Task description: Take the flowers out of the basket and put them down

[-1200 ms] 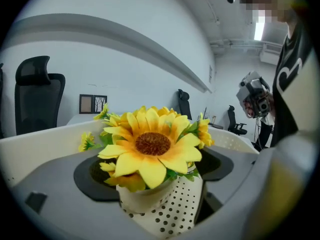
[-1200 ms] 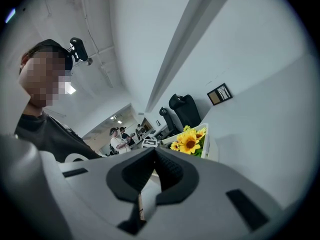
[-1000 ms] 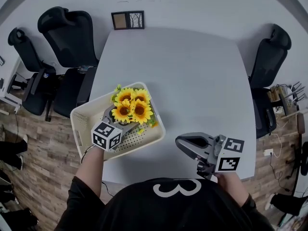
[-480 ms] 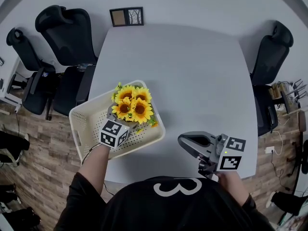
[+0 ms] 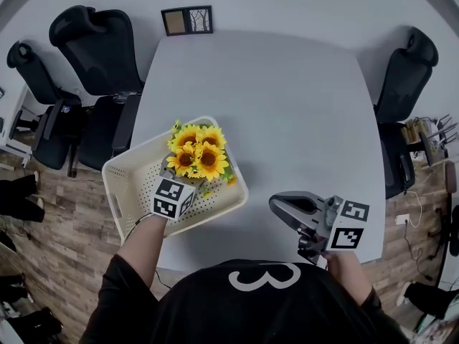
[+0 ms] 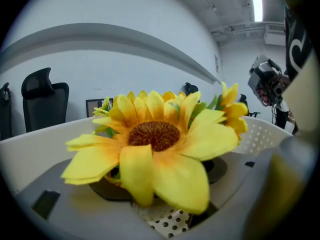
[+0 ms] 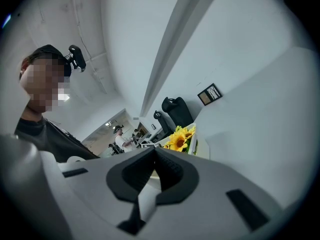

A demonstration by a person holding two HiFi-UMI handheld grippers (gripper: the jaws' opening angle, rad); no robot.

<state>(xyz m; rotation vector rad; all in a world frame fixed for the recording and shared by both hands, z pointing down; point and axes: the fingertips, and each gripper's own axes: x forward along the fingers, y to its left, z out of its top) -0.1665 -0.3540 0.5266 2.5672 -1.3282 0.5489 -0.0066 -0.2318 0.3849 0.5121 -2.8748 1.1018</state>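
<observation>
**Flanking the sunflowers with parted jaws**

The left gripper [image 5: 178, 180] is inside the white basket [image 5: 125, 185] at the 8 o'clock edge of the table [image 5: 287, 106]. Its jaws stand apart on both sides of the sunflowers [image 5: 199, 155], which are in the basket. The right gripper [image 5: 278, 202] hovers at 5 o'clock, with jaws together and empty.

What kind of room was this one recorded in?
Most likely an office meeting room. A large white table fills the middle, black swivel office chairs stand along both its sides, and a small framed picture sits at the wall beyond its far end.
</observation>
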